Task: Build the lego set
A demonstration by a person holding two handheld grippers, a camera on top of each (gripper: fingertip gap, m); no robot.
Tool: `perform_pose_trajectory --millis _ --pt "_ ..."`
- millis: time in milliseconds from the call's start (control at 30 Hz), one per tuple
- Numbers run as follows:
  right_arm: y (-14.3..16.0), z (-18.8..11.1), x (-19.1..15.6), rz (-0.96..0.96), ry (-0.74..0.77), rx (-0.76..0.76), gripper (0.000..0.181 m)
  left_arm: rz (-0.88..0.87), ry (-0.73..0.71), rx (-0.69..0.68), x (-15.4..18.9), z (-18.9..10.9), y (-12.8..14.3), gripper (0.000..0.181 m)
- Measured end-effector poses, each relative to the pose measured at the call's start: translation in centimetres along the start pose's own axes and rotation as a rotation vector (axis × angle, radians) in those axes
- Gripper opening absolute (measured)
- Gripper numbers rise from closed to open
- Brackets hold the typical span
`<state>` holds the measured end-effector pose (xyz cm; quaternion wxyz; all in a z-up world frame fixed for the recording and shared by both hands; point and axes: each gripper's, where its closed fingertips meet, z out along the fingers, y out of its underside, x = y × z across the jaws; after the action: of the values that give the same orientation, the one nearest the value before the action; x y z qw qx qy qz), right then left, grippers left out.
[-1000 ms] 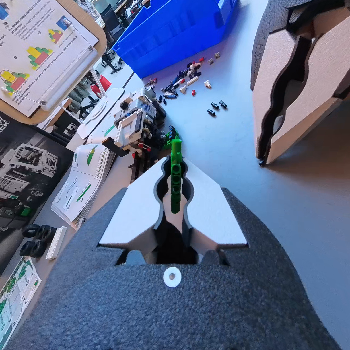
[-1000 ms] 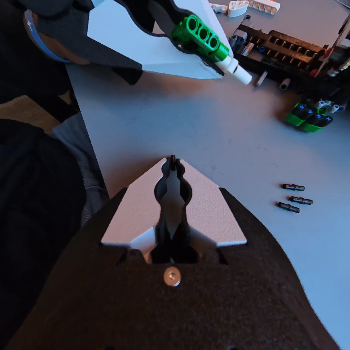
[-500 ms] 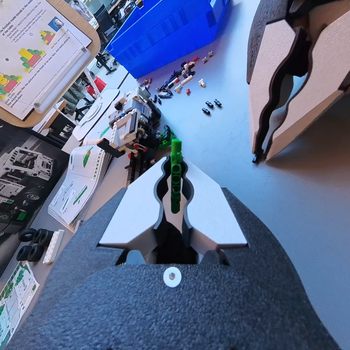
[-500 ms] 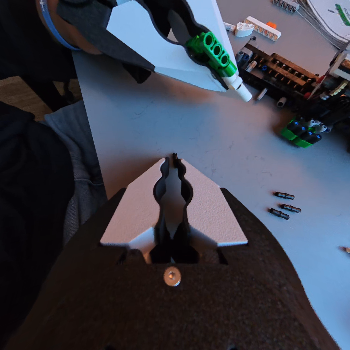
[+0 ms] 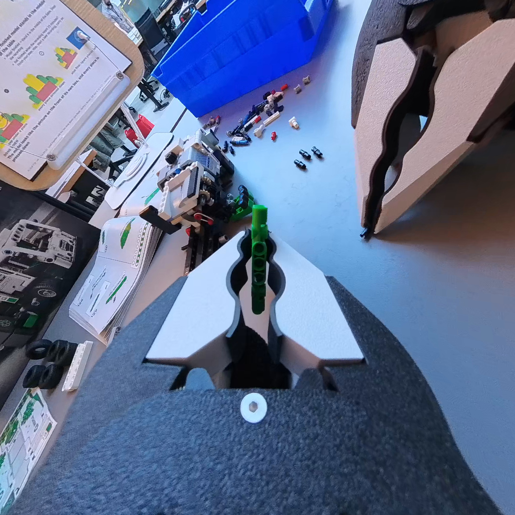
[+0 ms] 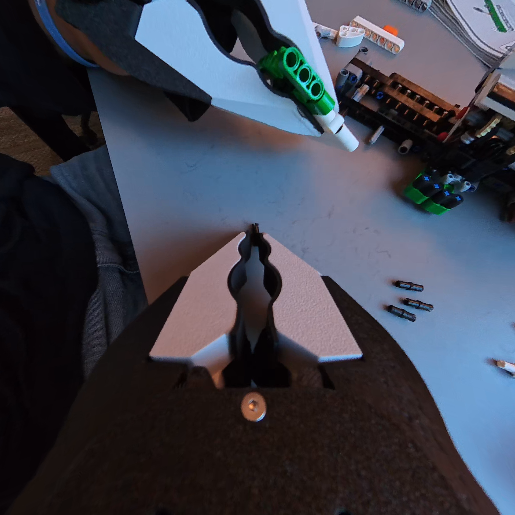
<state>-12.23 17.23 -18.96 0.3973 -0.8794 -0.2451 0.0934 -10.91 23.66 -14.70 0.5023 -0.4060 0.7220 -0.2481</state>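
Note:
My left gripper is shut on a green holed beam, held upright above the table; it also shows in the right wrist view with a white piece at its tip. My right gripper is shut on a small black pin; it shows at the right of the left wrist view, a little above the table, apart from the beam. The part-built white and black truck stands ahead on the left, with a green and black sub-assembly beside it.
Three black pins lie on the grey table, with several small loose parts beyond, before a blue bin. An open instruction booklet, black tyres, a white beam and the set's box lie left. My hands' fingertips stand some 8 centimeters from each other.
The right gripper with its pin has moved a little nearer the left gripper and the green beam. Both grips are unchanged.

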Motion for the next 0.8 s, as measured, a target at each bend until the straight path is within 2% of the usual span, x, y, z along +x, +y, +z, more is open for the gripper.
perform_pose_trajectory --millis 133,233,300,367,500,800 --pt "-0.4 -0.3 0.0 0.011 -0.006 0.025 0.003 -0.063 0.022 0.057 -0.1 -0.6 -0.8 0.006" --pt "-4.1 -1.8 -0.3 0.114 -0.044 0.242 0.003 -0.192 0.071 0.143 -0.3 -1.6 -2.0 0.006" --pt "-7.3 -3.3 0.3 0.263 -0.073 0.453 0.002 -0.284 0.121 0.191 -0.3 -2.0 -2.7 0.006" --pt "-8.7 -3.7 0.7 0.432 -0.153 0.588 0.002 -0.351 0.153 0.218 -0.4 -2.2 -3.1 0.006" --pt "-8.7 -3.2 1.6 0.525 -0.177 0.638 0.002 -0.429 0.199 0.243 -0.5 -2.3 -3.4 0.006" --pt "-8.3 -2.9 2.2 0.568 -0.147 0.629 0.002 -0.350 0.150 0.201 0.0 -1.7 -3.2 0.006"
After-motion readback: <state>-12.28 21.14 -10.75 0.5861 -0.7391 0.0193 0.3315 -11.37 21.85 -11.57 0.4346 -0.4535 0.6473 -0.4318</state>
